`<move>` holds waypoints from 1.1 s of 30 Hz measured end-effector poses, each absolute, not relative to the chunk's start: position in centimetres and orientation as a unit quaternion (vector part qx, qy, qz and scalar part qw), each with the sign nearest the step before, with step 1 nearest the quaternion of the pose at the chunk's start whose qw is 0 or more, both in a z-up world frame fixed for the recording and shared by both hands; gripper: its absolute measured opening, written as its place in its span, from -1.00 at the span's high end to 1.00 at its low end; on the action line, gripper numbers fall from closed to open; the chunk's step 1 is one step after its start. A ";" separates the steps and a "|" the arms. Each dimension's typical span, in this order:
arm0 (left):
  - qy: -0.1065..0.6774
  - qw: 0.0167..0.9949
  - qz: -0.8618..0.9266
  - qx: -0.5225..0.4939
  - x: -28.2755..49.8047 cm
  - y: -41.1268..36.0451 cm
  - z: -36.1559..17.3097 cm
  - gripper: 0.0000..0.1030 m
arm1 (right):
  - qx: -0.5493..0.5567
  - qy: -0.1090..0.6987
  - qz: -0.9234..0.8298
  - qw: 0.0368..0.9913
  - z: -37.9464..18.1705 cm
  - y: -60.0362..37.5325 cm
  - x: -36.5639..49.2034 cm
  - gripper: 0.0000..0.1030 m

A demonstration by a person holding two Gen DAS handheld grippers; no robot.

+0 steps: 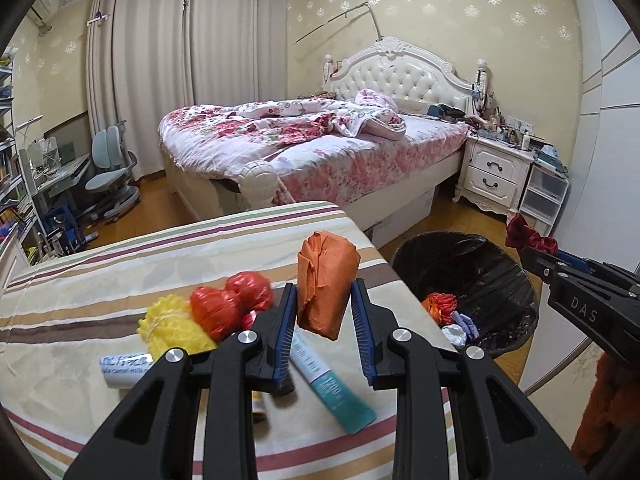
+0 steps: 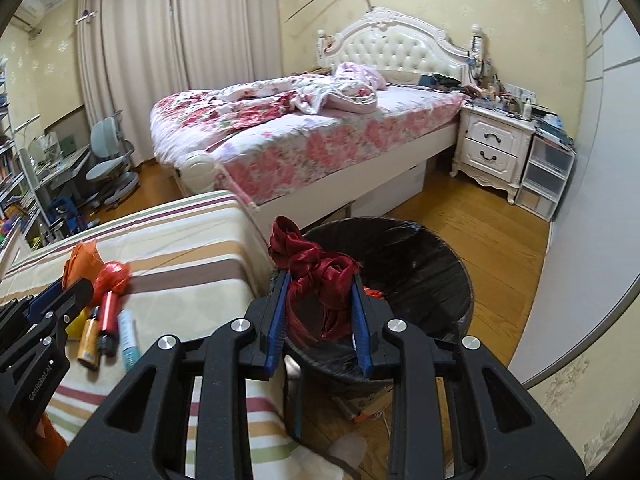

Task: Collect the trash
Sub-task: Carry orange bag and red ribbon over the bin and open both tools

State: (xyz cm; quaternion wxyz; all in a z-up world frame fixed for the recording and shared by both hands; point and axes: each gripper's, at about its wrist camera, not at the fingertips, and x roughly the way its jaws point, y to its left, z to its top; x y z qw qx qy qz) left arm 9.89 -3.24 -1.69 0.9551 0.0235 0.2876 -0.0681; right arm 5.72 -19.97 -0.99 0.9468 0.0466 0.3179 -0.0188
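The left gripper (image 1: 323, 316), black with blue pads, clenches a crumpled orange paper wad (image 1: 326, 282) above the striped tablecloth (image 1: 120, 264). Beneath it lie a teal-and-white tube (image 1: 332, 384), a yellow knobbly bundle (image 1: 172, 326) and a red plastic bag (image 1: 228, 304). The right gripper (image 2: 320, 312) grasps a dark red satin fabric knot (image 2: 320, 270) over the round bin lined with a black bag (image 2: 440, 264), which stands on the wooden floor (image 2: 460, 216) just beside the table and already contains scraps.
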 end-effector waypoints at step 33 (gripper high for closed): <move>0.332 0.934 -0.096 0.091 18.8 -14.3 -5.0 0.43 | 0.082 0.339 -0.073 0.934 -5.7 -27.8 11.9 0.43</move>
